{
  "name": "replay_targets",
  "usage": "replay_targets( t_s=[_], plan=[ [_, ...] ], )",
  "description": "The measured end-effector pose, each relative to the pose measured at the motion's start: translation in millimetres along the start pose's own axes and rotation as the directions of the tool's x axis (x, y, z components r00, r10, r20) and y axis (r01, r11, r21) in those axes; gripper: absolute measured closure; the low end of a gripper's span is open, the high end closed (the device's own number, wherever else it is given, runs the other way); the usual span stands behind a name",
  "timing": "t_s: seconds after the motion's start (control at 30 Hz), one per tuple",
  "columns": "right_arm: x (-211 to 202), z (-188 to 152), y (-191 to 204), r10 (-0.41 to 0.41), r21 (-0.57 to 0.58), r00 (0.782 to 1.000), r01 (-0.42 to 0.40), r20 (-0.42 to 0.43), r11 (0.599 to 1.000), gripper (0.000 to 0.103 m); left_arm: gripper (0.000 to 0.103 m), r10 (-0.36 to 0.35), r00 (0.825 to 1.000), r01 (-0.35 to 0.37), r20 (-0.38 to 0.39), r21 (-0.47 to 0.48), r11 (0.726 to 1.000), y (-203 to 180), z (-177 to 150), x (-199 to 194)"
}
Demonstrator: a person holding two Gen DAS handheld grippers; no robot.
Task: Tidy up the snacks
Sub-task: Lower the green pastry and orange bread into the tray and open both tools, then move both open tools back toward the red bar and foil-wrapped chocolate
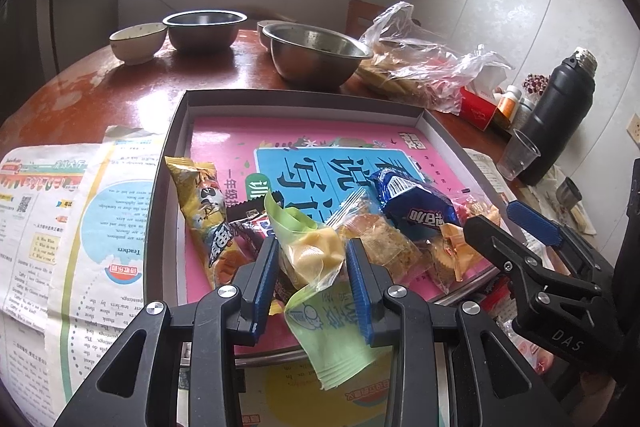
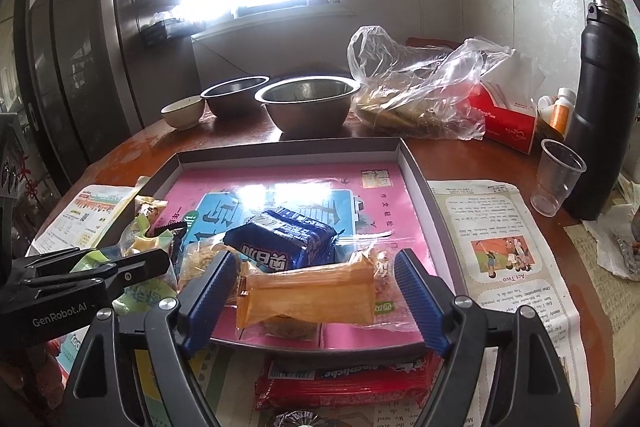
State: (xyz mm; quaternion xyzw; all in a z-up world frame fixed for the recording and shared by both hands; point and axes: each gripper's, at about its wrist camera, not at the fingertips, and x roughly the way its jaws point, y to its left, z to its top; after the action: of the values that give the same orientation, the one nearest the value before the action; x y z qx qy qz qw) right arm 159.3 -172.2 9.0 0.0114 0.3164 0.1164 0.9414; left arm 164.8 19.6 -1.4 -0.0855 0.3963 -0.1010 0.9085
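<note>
A shallow grey tray (image 1: 304, 98) with a pink book lining it holds a pile of snacks at its near side. My left gripper (image 1: 314, 267) stands around a green-wrapped yellow snack (image 1: 316, 255), blue pads close on both sides of it. Beside it lie a yellow snack bag (image 1: 198, 207) and a blue packet (image 1: 416, 203). My right gripper (image 2: 316, 287) is open, its pads astride an orange-wrapped snack (image 2: 308, 297) on the tray's (image 2: 288, 149) near edge, with gaps on both sides. The blue packet (image 2: 280, 243) lies just beyond. A red packet (image 2: 340, 381) lies below the tray.
Two steel bowls (image 1: 316, 55) (image 2: 306, 101) and a small white bowl (image 1: 138, 41) stand behind the tray. A clear plastic bag of food (image 2: 416, 95), a red tissue box (image 2: 506, 123), a plastic cup (image 2: 558, 177) and a black flask (image 2: 604, 115) stand at right. Newspaper (image 1: 60, 227) covers the table.
</note>
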Motion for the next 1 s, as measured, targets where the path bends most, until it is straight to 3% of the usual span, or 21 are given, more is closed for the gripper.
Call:
replay_targets(
  t_s=[0.23,0.57,0.77,0.87,1.0],
  plan=[
    [-6.1,0.9,-3.4,0.003,0.017,1.0,-0.003,0.024,1.0,0.015,0.066,0.005,1.0,-0.005,0.005,0.004,1.0,-0.5,0.5,-1.9],
    [-10.6,-0.3,-5.8,0.0,0.029,0.999,-0.001,0.032,1.0,0.014,0.051,0.0,1.0,0.0,0.017,0.004,1.0,-2.7,1.5,-7.7],
    [-16.0,-0.5,-7.4,0.01,0.038,0.999,-0.012,0.05,0.999,0.014,0.05,0.01,1.0,-0.01,0.028,0.004,1.0,-2.3,2.3,-11.5],
    [-19.1,-0.3,-7.1,0.009,0.04,0.998,-0.011,0.06,0.999,0.013,0.037,0.011,0.999,-0.011,0.036,0.005,1.0,-2.3,2.9,-14.4],
    [-21.9,0.4,-8.4,0.013,0.053,0.998,-0.017,0.064,0.998,0.01,0.036,0.011,0.999,-0.011,0.047,0.001,1.0,-1.5,3.8,-18.7]
  ],
)
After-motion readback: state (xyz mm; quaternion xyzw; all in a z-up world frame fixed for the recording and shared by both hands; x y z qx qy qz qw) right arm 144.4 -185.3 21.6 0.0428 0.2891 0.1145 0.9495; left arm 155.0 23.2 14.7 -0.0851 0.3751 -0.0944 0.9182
